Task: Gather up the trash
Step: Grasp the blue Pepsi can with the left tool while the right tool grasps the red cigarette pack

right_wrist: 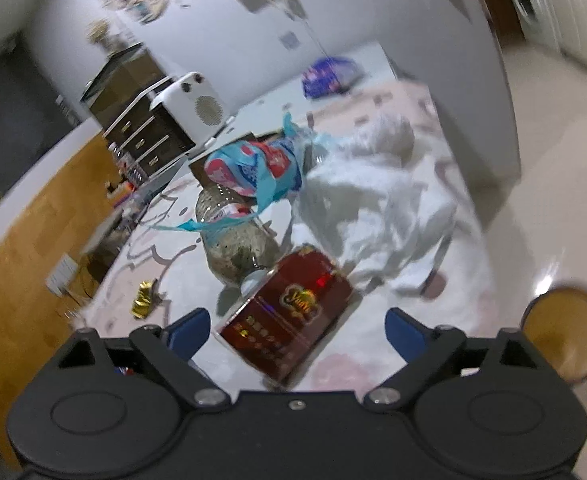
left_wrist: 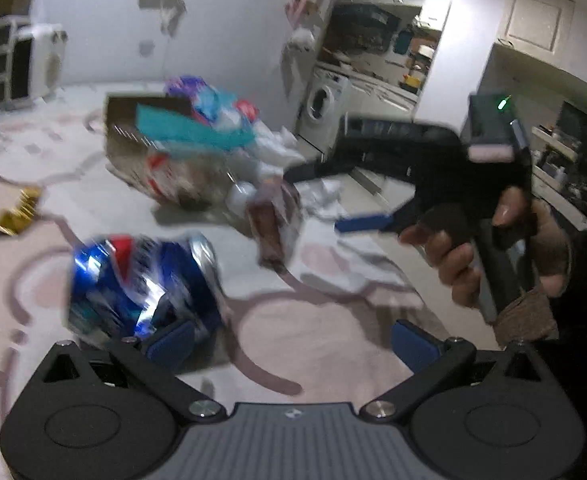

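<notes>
Surface: I see a pale pink patterned rug (right_wrist: 333, 364) under both tools, with glossy cream floor (right_wrist: 541, 184) at its right edge.
Room: white wall ahead; a washing machine (left_wrist: 320, 105) far off beyond the trash.
Left tool (left_wrist: 289, 340): fingers apart, nothing pressed between them; a crushed blue can (left_wrist: 141, 276) lies just ahead of the left finger; I cannot tell whether they touch.
Right tool (right_wrist: 297, 330): fingers wide apart, gripping nothing; a dark red box (right_wrist: 289, 316) lies between them on the rug.
Trash pile: a clear bottle (right_wrist: 233, 240), white crumpled plastic (right_wrist: 377, 200) and a gold wrapper (right_wrist: 145, 300) ahead.
Open room: bare rug right of the red box.
</notes>
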Demonstrator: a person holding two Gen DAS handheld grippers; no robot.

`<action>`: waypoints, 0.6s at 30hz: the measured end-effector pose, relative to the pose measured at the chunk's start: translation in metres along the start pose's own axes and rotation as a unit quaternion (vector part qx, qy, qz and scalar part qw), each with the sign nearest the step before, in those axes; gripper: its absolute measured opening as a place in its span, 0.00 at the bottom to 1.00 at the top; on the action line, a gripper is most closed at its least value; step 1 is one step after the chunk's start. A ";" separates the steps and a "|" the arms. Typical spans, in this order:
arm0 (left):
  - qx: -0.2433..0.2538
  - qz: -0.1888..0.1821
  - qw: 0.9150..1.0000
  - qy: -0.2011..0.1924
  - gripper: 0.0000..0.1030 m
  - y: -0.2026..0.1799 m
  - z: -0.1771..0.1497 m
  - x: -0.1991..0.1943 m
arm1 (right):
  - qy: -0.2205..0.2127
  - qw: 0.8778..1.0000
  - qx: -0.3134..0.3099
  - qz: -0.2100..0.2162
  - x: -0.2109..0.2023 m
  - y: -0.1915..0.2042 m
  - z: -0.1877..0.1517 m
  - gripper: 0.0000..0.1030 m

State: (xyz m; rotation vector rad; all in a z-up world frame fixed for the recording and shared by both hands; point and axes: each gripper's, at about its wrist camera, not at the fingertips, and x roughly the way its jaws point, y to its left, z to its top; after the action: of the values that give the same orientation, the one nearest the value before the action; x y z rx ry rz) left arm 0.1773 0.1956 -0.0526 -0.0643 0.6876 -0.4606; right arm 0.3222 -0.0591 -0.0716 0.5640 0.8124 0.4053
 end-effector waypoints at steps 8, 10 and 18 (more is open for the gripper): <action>-0.021 0.171 0.984 -0.046 1.00 0.013 0.026 0.003 | 0.016 0.993 0.121 0.004 0.029 -0.009 0.000 0.83; -0.030 0.190 0.980 -0.042 1.00 0.017 0.029 0.011 | 0.011 0.991 0.137 -0.007 0.032 -0.006 0.001 0.82; -0.023 0.211 0.977 -0.009 1.00 0.028 0.029 0.038 | 0.012 0.996 0.068 -0.058 0.046 0.021 0.003 0.81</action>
State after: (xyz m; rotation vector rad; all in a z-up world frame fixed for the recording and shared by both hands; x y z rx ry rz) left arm 0.2321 0.2013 -0.0583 0.0354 0.6723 -0.0353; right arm 0.3507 -0.0194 -0.0830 0.6365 0.8959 0.2526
